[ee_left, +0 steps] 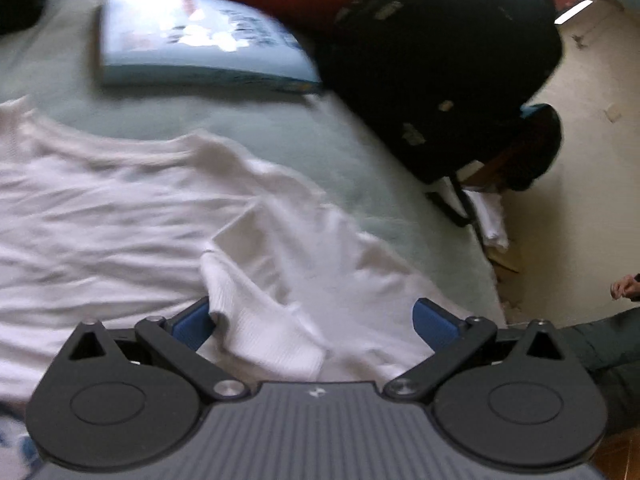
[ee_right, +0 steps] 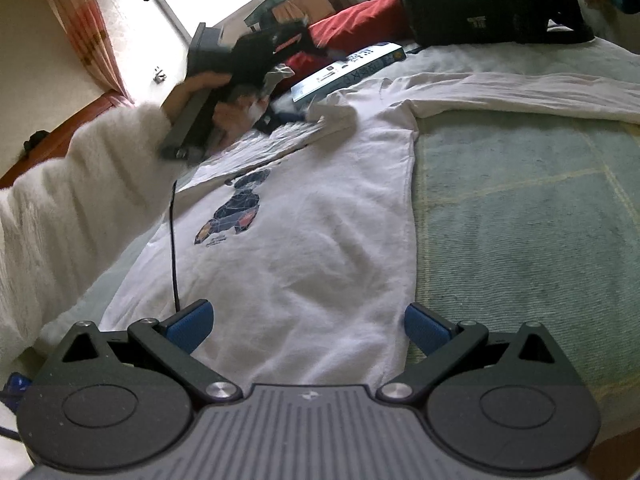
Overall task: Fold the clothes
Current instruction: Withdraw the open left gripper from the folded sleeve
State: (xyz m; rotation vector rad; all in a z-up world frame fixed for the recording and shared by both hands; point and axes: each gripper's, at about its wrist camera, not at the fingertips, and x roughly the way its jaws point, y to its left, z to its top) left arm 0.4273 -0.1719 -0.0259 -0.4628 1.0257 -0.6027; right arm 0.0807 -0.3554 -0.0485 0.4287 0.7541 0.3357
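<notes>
The shirt [ee_right: 320, 240] is white with a dark blue printed figure [ee_right: 240, 208] on its front; the bed cover [ee_right: 520, 220] is pale green with thin yellowish lines; the fingers [ee_right: 424, 326] are blue; the pillow [ee_right: 360, 20] is red; the sleeve [ee_right: 60, 208] is fuzzy white.

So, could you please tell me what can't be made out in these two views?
- Left wrist view: the book cover is motion-blurred, so its text is unreadable.
- Left wrist view: the left gripper body hides the sleeve end.
- Right wrist view: the shirt print is partly hidden by a folded flap; its caption is too small.
- Right wrist view: the right gripper body covers the hem.
- Right wrist view: the left gripper is blurred.
</notes>
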